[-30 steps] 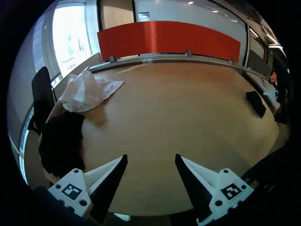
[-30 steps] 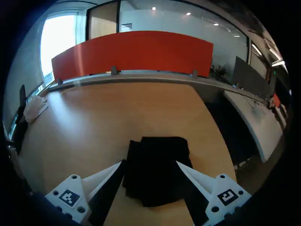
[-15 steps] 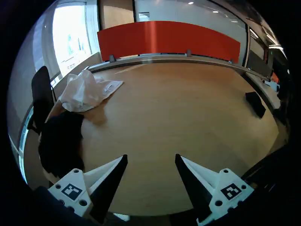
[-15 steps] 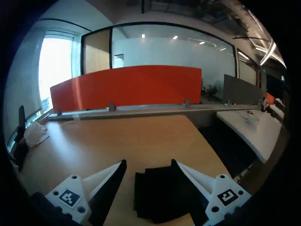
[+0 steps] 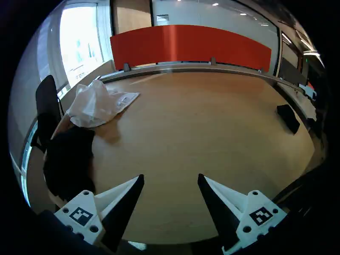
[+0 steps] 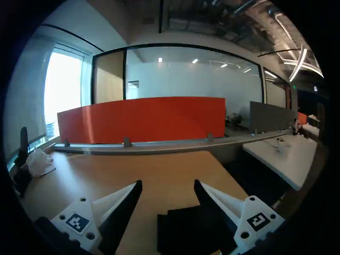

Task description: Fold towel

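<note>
My left view rides high behind the left claw (image 5: 170, 183), looking down across the surface (image 5: 199, 127) toward the red partition (image 5: 191, 42). My right view sits lower, tilted upward, sharing that partition.

left gripper (image 5: 170, 175), right gripper (image 6: 167, 181): jaws apart

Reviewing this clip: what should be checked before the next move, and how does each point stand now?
1. The left gripper is open and holds nothing: ok.
2. The right gripper is open and not gripping the folded black towel: ok.
3. The towel's fold is tidy: cannot tell, as it is partly hidden by the fingers.
4. There is bare table ahead of the left gripper: ok.
5. The black cloth pile at the table's left edge is within reach: cannot tell.
</note>
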